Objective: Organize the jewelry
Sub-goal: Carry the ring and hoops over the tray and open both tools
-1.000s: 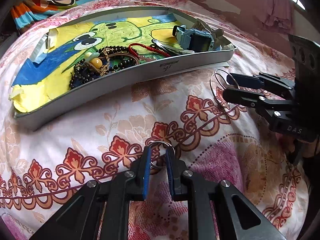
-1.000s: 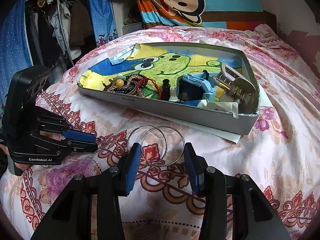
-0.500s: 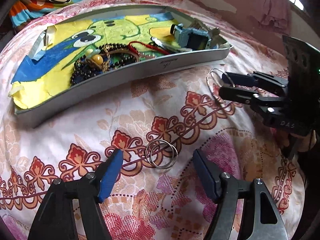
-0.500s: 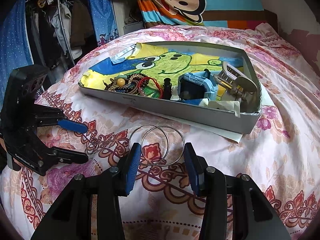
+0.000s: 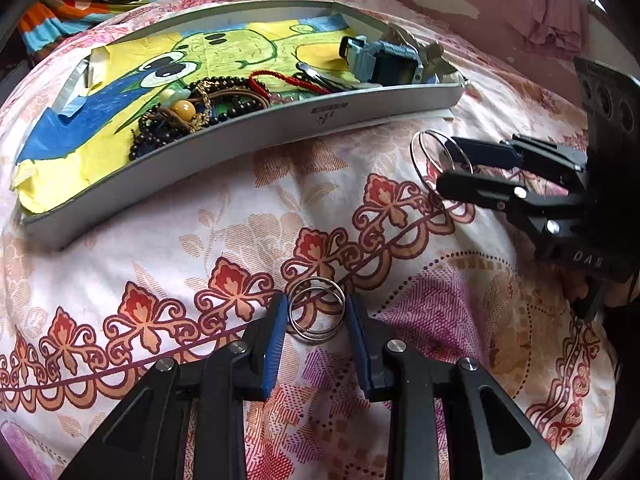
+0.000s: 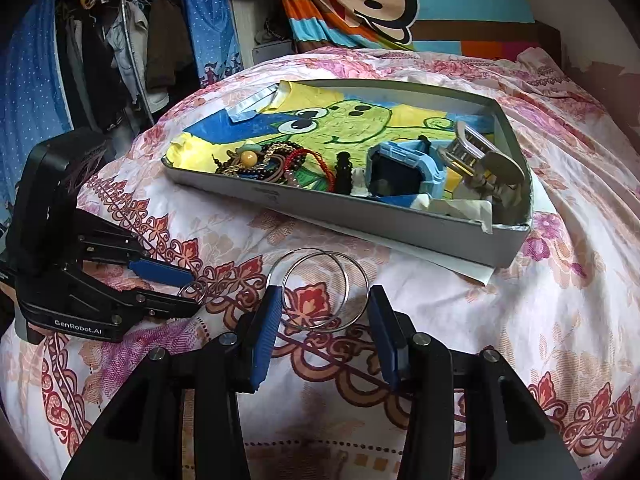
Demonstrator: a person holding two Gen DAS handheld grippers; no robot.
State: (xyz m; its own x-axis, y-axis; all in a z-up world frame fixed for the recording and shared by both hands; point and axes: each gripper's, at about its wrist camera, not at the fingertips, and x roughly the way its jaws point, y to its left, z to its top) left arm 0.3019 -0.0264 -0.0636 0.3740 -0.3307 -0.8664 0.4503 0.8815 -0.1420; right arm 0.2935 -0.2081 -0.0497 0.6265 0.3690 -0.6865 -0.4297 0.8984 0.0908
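Note:
Two small silver rings (image 5: 317,310) lie on the floral bedspread between the fingers of my left gripper (image 5: 317,312), which is open and close around them. Two large thin silver hoops (image 6: 325,290) lie between the fingers of my right gripper (image 6: 322,312), also open. The hoops (image 5: 434,160) and the right gripper (image 5: 460,164) show at the right of the left wrist view. The left gripper (image 6: 188,284) and the small rings (image 6: 193,289) show at the left of the right wrist view. A grey tray (image 5: 256,128) holds bead bracelets (image 5: 192,112) and a blue watch (image 5: 384,62).
The tray (image 6: 360,212) has a yellow and green frog picture as lining, a red cord, a dark clip and a metal clasp (image 6: 480,164) at its right end. The bed is soft and bulging. Hanging clothes (image 6: 120,48) stand beyond the bed's left side.
My left gripper opened wide off the small rings, then narrowed around them again. The rings lie flat on the bedspread. The right gripper has stayed around the hoops.

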